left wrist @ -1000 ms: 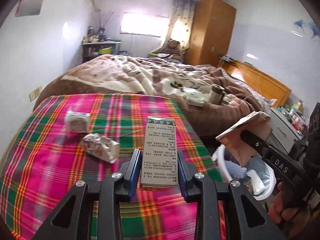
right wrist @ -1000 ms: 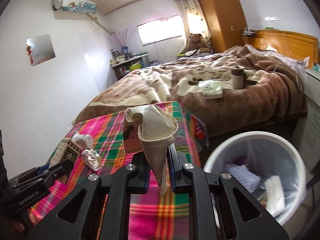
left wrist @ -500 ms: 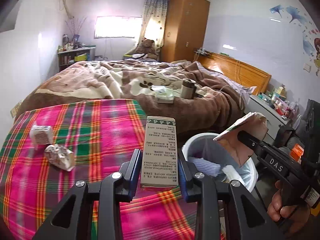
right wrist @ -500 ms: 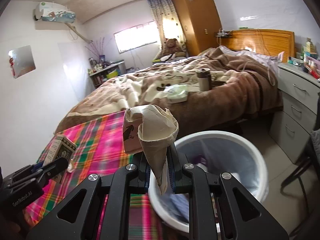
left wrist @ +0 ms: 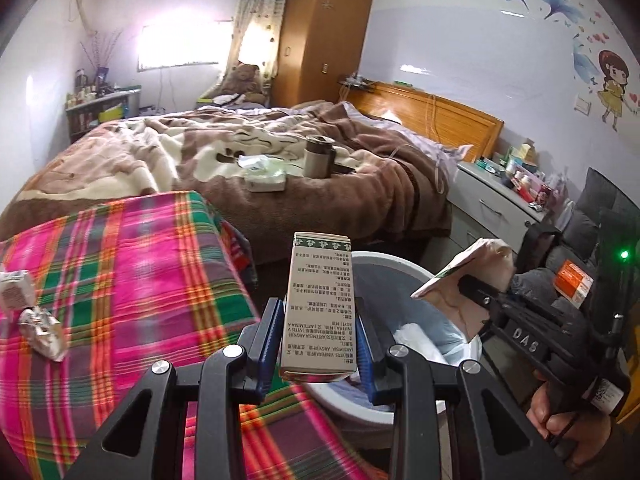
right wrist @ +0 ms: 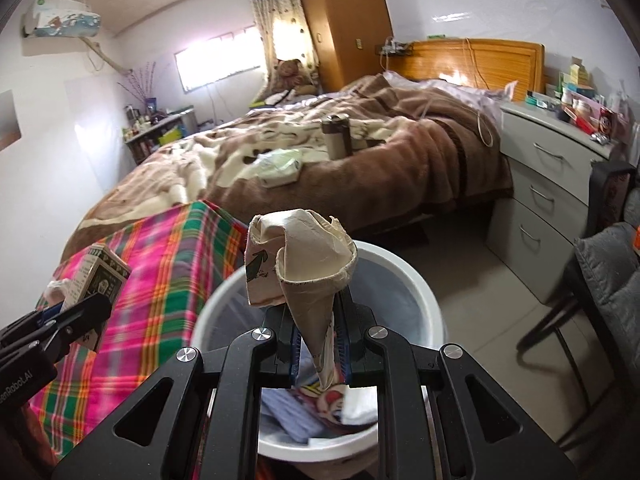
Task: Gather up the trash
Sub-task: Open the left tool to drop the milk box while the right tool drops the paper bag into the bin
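Both claws loaded above the bin

The left claw (left wrist: 318, 340) grips a printed box (left wrist: 320, 300); the right claw (right wrist: 320, 354) pinches a crumpled paper cone (right wrist: 308, 268) above the white bin (right wrist: 400, 264) beside the plaid cloth (left wrist: 120, 280), where two wrappers (left wrist: 42, 328) lie.

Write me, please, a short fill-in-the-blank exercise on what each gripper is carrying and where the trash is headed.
1. The left gripper is shut on a printed ____.
2. The right gripper is shut on a crumpled paper ____.
3. The right gripper hangs above a white ____.
4. Two small wrappers lie on the ____ cloth.

Missing words: box; cone; bin; plaid.
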